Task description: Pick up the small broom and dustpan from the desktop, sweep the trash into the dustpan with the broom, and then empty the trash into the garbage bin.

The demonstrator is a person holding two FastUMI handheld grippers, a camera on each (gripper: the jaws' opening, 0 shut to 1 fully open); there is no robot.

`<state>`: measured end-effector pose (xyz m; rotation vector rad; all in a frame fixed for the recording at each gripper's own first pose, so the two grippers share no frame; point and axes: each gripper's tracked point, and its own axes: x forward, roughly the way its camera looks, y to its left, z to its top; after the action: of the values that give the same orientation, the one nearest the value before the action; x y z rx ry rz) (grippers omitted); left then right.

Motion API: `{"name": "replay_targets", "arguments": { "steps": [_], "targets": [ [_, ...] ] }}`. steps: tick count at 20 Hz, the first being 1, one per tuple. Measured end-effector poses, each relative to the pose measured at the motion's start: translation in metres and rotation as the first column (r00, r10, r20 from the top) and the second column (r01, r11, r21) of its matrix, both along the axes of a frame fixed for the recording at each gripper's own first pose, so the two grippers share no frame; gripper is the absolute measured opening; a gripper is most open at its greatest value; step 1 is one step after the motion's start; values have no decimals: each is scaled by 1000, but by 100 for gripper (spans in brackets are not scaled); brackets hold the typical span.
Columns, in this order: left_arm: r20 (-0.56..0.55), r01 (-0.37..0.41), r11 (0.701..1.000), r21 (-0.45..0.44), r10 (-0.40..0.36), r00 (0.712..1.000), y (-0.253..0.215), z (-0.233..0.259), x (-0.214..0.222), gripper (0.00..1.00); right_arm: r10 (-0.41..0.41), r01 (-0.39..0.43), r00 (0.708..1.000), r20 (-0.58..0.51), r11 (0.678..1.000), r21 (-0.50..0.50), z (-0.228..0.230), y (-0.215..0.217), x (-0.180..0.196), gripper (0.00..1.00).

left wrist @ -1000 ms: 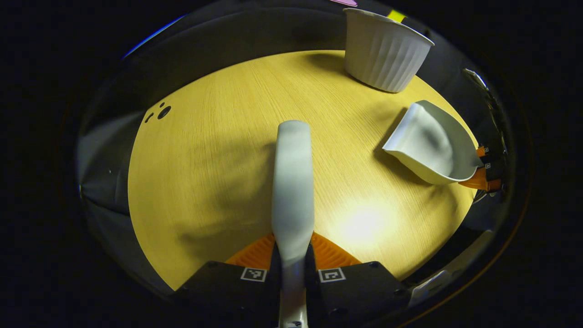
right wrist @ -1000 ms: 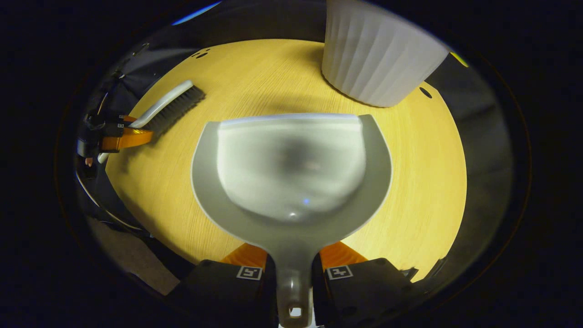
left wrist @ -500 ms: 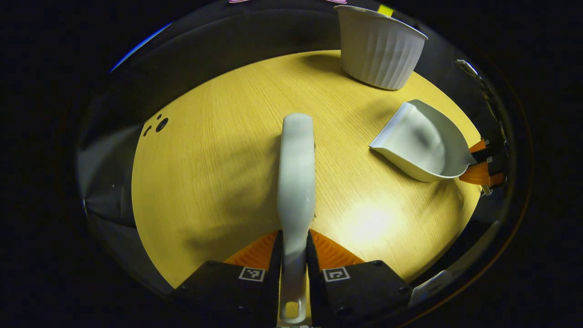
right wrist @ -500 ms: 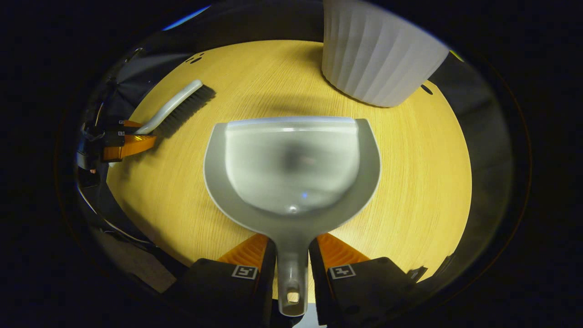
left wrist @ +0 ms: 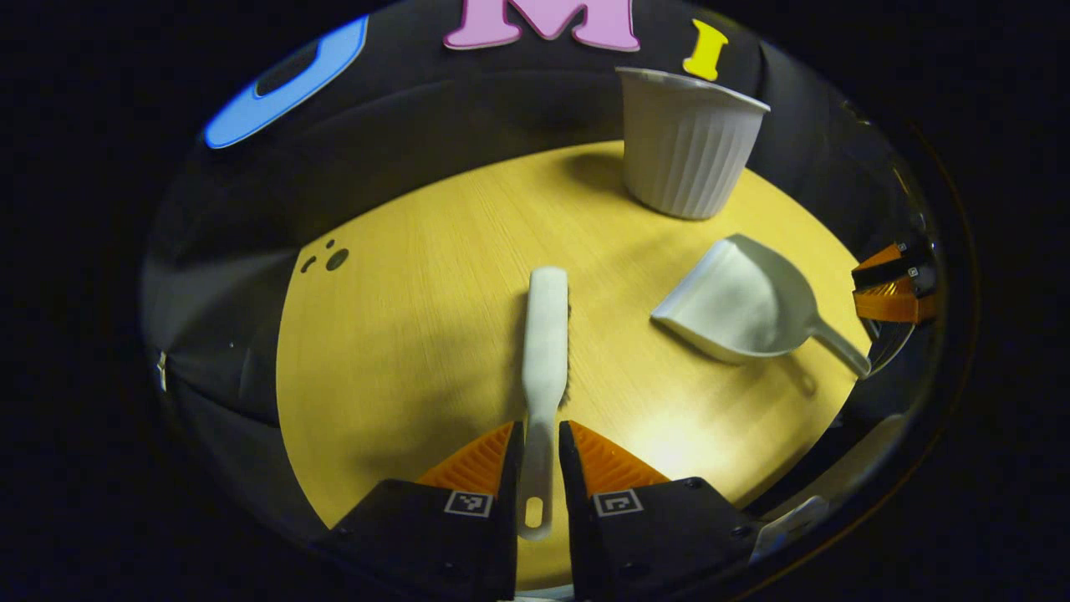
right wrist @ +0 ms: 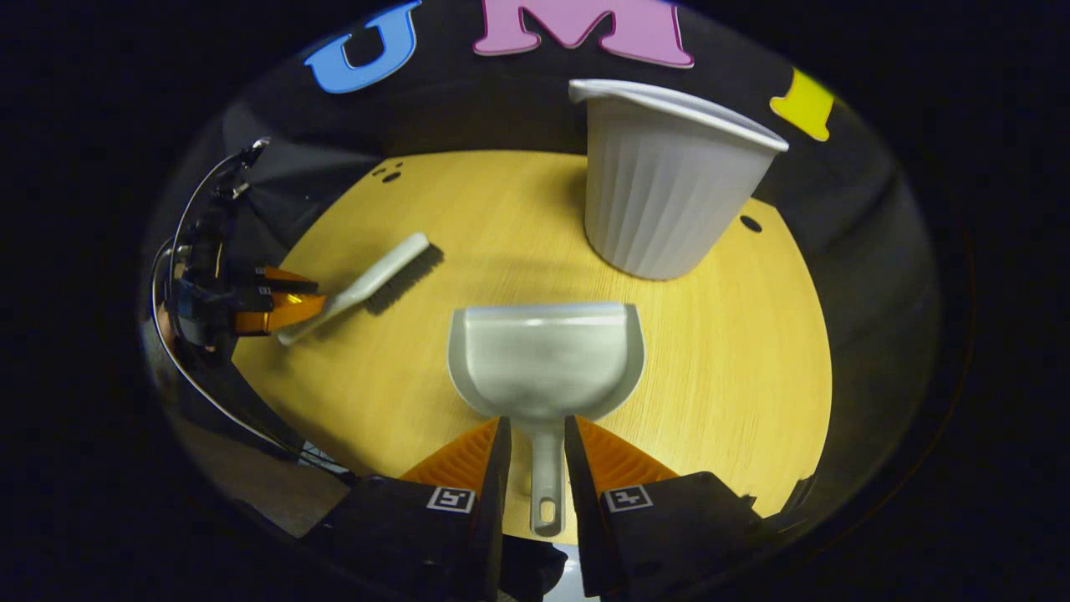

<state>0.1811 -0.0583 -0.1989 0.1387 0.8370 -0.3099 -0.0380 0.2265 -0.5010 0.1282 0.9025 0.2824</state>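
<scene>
Now you're straddling the broom (left wrist: pixel 544 351) handle with the left gripper (left wrist: pixel 536 443) and the dustpan (right wrist: pixel 545 361) handle with the right gripper (right wrist: pixel 533 443), both spread, gripping nothing; tools lying ahead, so closing off-centre risks skidding them.

bristles of broom (left wrist: pixel 545 351) mostly hidden under its back | inside of bin (right wrist: pixel 664 196) hidden by wall

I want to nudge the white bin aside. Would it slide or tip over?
The bin is tall, with a base narrower than its rim, so a high push would probably tip it. It looks like thin ribbed plastic, likely light. Pushed low, it should slide on the smooth table.
</scene>
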Motion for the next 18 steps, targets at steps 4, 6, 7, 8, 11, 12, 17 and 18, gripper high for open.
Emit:
{"name": "replay_targets", "arguments": {
  "steps": [4, 6, 7, 8, 11, 12, 17, 18],
  "targets": [
    [219, -53, 988, -146, 85, 972, -11, 79, 22, 29, -31, 28, 978, 206, 999, 16, 70, -5, 25, 41],
    [326, -62, 978, -200, 126, 937, -15, 118, 25, 29, -43, 38, 949, 313, 999, 21, 101, -8, 38, 37],
    [371, -67, 974, -217, 146, 917, -15, 134, 26, 30, -47, 43, 931, 361, 999, 21, 112, -10, 42, 40],
    [409, -75, 970, -232, 167, 897, -14, 149, 23, 30, -54, 47, 911, 408, 999, 26, 124, -13, 46, 39],
    [497, -115, 951, -286, 250, 831, -19, 190, 15, 31, -73, 61, 844, 532, 997, 40, 164, -30, 55, 36],
    [520, -132, 944, -301, 279, 807, -20, 201, 12, 31, -81, 70, 811, 580, 997, 40, 178, -39, 56, 36],
    [586, -215, 926, -311, 364, 724, -31, 234, -9, 31, -8, -29, 754, 657, 999, 46, 191, -48, 52, 37],
    [587, -230, 921, -314, 379, 715, -35, 238, -10, 31, 3, -55, 748, 663, 997, 57, 193, -47, 52, 37]
  ]
}}
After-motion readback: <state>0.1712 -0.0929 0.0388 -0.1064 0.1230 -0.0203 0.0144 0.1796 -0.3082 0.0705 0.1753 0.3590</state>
